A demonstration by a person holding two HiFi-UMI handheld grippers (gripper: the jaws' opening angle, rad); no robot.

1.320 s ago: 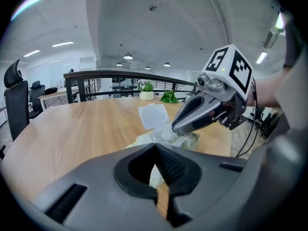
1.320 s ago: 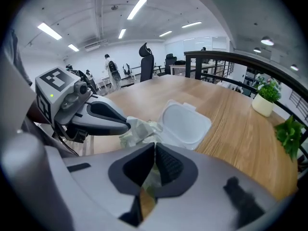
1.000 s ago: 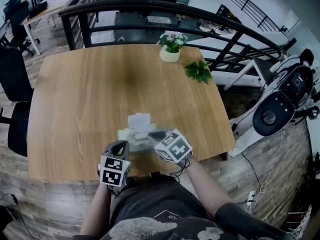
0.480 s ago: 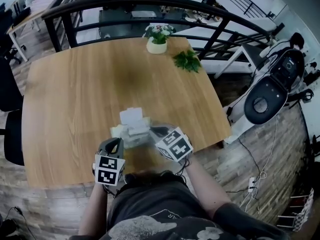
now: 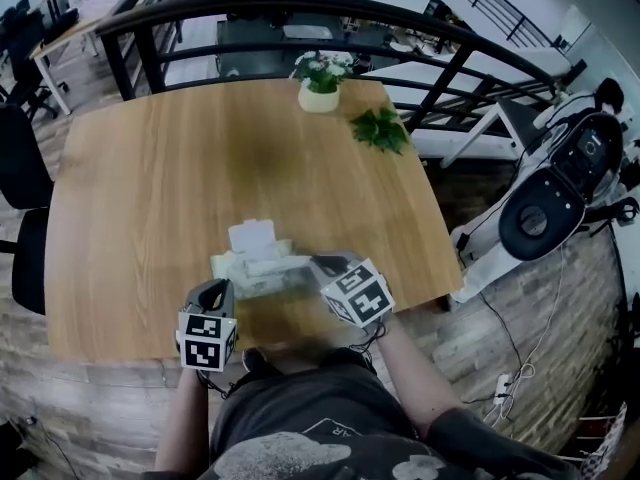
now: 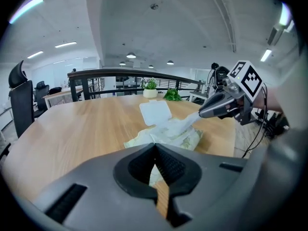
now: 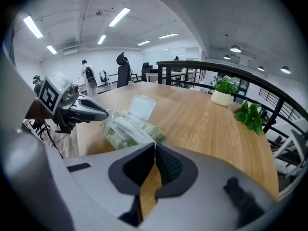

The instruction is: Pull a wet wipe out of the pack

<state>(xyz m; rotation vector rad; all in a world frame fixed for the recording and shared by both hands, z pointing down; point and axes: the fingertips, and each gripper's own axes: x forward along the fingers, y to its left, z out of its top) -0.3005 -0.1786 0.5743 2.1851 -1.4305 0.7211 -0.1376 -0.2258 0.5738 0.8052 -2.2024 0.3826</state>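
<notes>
A green pack of wet wipes lies near the front edge of the wooden table, its white lid flipped open. My left gripper is shut on the pack's near left edge; the right gripper view shows its tip at the pack. My right gripper is shut on a white wet wipe. The wipe stretches from the pack's opening to the right gripper, right of the pack. Both pairs of jaws stand closed in their own views.
A white pot of flowers and a green leafy sprig sit at the table's far right. A black railing runs behind the table. A black chair stands at the left. The table's right edge is near my right hand.
My right gripper has drawn away to the right of the pack with the wipe in it, stretching the wipe out. The left gripper has stayed at the pack.
</notes>
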